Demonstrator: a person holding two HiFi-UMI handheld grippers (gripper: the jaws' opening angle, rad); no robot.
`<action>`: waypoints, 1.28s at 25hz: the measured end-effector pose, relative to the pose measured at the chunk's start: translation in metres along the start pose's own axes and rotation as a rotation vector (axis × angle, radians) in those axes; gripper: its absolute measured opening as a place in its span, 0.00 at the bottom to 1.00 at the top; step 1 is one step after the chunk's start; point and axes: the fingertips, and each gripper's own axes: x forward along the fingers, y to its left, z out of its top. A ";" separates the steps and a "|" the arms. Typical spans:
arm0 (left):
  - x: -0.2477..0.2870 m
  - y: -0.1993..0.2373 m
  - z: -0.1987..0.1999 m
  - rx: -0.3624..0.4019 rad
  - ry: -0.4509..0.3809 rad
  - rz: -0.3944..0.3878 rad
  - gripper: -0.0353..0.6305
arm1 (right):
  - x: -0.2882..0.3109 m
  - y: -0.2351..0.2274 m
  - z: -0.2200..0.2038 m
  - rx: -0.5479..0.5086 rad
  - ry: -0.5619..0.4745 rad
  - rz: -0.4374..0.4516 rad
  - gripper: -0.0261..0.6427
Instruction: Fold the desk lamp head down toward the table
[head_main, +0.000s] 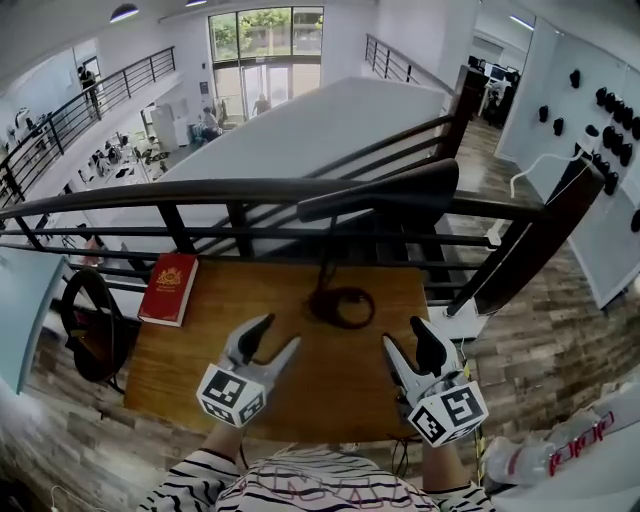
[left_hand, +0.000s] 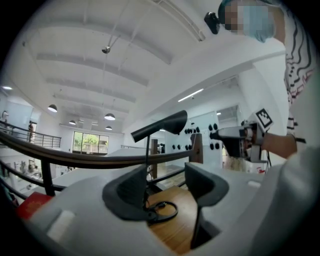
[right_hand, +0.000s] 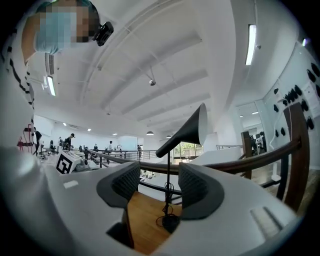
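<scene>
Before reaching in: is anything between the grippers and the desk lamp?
Nothing visible. Only bare tabletop separates the open left gripper and right gripper from the desk lamp; the red book lies far left.

Pretty bright and even all round, with daylight from the big windows (head_main: 265, 32) plus ceiling lamps (left_hand: 110, 116) and a strip light (right_hand: 250, 44), so barely any shadow on the desk (head_main: 190, 360). Heavy fisheye bend everywhere, black corners in both gripper views, close-up foreground a bit soft.

Mezzanine: black railing (head_main: 200, 190), wood-plank floor (head_main: 540, 340), white wall (head_main: 560, 90), bright windows (head_main: 265, 35) beyond.
</scene>
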 end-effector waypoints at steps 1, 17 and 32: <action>0.007 0.000 0.001 0.004 -0.002 0.006 0.41 | 0.002 -0.006 0.005 -0.014 -0.004 0.009 0.38; 0.081 0.008 0.033 0.102 -0.022 0.035 0.41 | 0.035 -0.063 0.096 -0.254 -0.108 0.090 0.36; 0.148 0.020 0.056 0.181 -0.038 0.030 0.41 | 0.078 -0.093 0.166 -0.540 -0.119 0.110 0.36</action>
